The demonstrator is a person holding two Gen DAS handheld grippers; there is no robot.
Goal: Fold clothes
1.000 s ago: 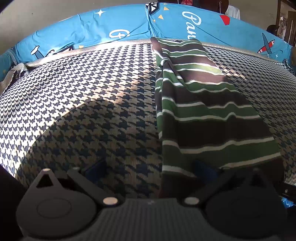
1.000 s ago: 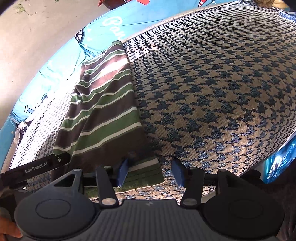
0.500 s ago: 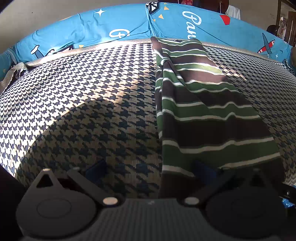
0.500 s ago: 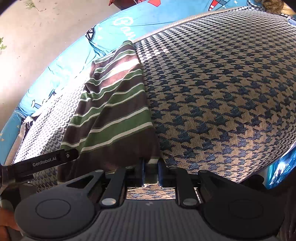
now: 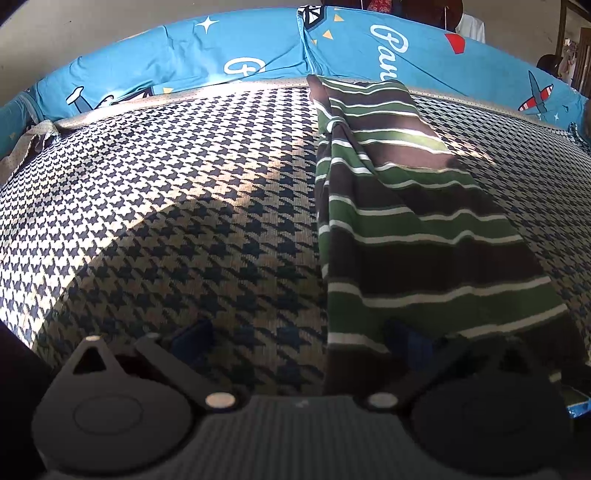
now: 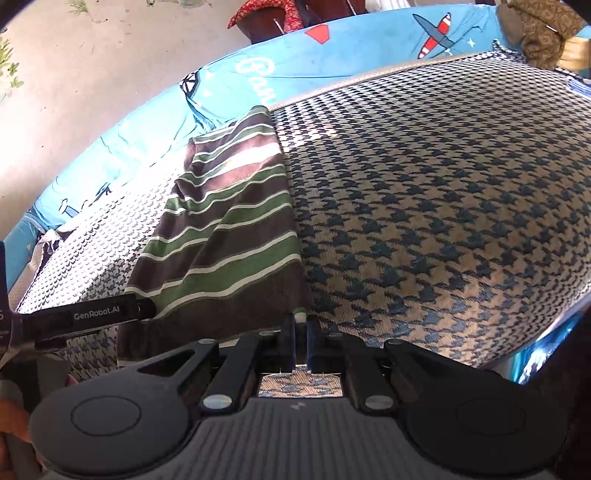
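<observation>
A long folded garment [image 5: 413, 229] in green, brown and white stripes lies on the houndstooth bed cover [image 5: 166, 203], running from the far edge toward me. My left gripper [image 5: 299, 339] is open low over the cover, and its right finger [image 5: 406, 339] overlaps the garment's near left edge. In the right wrist view the garment [image 6: 229, 229] lies left of centre. My right gripper [image 6: 301, 325] is shut on the garment's near right corner, with a bit of pale hem showing between the pads. The left gripper's body [image 6: 92, 317] shows beside the near left corner.
Blue printed bedding [image 5: 369, 48] lines the far edge below a pale wall [image 6: 92, 74]. The houndstooth cover [image 6: 424, 184] spreads wide to the garment's right and drops off at the bed's right edge [image 6: 535, 347]. A brown cloth [image 6: 535, 33] sits at the far right corner. A hand [image 6: 11, 424] shows lower left.
My right gripper went from open to shut on the garment's near right corner, and its view has tipped up and shifted. The left gripper has stayed open in place.
</observation>
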